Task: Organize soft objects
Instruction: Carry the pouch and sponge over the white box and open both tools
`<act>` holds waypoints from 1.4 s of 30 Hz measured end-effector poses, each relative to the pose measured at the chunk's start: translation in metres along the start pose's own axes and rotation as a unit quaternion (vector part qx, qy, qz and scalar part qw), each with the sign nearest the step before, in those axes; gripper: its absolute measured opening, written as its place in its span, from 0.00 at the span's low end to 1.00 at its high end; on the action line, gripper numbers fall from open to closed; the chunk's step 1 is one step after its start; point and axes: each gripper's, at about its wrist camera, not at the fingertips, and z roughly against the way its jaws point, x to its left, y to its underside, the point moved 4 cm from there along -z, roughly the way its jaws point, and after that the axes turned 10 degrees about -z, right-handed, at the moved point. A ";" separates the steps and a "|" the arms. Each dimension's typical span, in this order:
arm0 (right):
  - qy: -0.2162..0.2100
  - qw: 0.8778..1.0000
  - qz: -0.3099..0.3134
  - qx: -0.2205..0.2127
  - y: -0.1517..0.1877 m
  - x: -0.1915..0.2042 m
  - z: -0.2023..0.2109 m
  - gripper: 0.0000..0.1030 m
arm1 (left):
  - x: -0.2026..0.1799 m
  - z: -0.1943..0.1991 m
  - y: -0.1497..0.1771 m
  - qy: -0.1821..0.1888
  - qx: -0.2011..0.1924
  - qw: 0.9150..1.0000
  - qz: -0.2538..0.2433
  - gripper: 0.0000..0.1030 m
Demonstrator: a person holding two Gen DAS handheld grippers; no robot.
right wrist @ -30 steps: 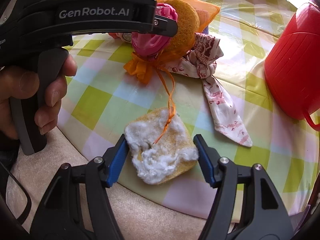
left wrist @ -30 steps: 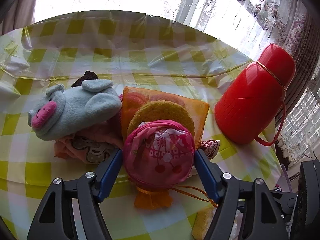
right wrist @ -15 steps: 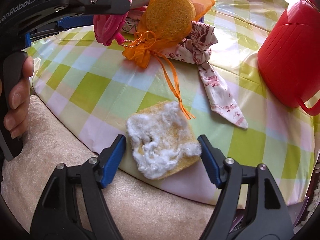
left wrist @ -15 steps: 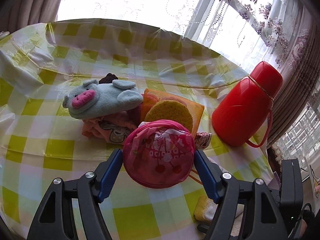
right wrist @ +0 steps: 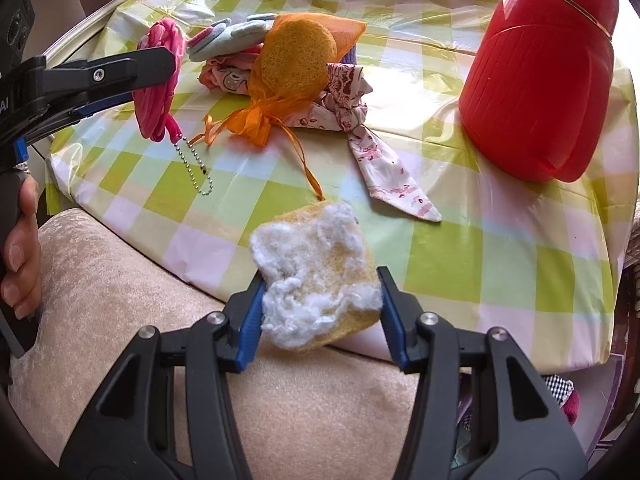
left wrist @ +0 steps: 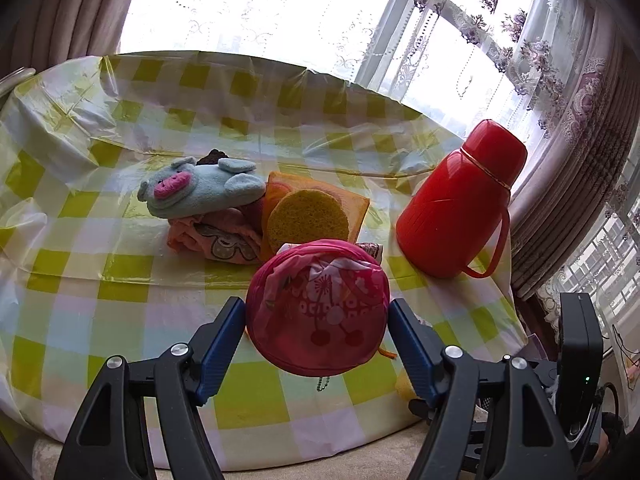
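Soft things sit in a loose pile near the middle of the tabletop [left wrist: 80,280], which wears a yellow-green checked plastic cover: a grey-blue plush toy [left wrist: 200,192] with a pink snout lies on top of a pink cloth [left wrist: 218,236], and just beside them leans an orange mesh bag [right wrist: 296,68] with a round yellow sponge inside. A patterned fabric strip [right wrist: 384,160] trails from under the bag toward the near edge. A red flask [left wrist: 456,204] stands apart on the right.

The left gripper [left wrist: 316,316] has its jaws closed on a round pink pouch [left wrist: 316,308], lifted clear of the tabletop, with a bead chain [right wrist: 196,168] hanging from it. A hand [right wrist: 20,256] grips its handle.

The right gripper [right wrist: 320,304] is at the near edge of the tabletop; its jaws are closing and the blue pads touch both sides of a yellowish sponge piece [right wrist: 316,276] with white fluff on top
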 end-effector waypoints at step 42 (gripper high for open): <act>0.195 0.953 -0.215 -0.081 0.113 -0.232 0.177 0.55 | -0.280 0.015 0.051 0.270 0.070 0.939 -0.201 0.73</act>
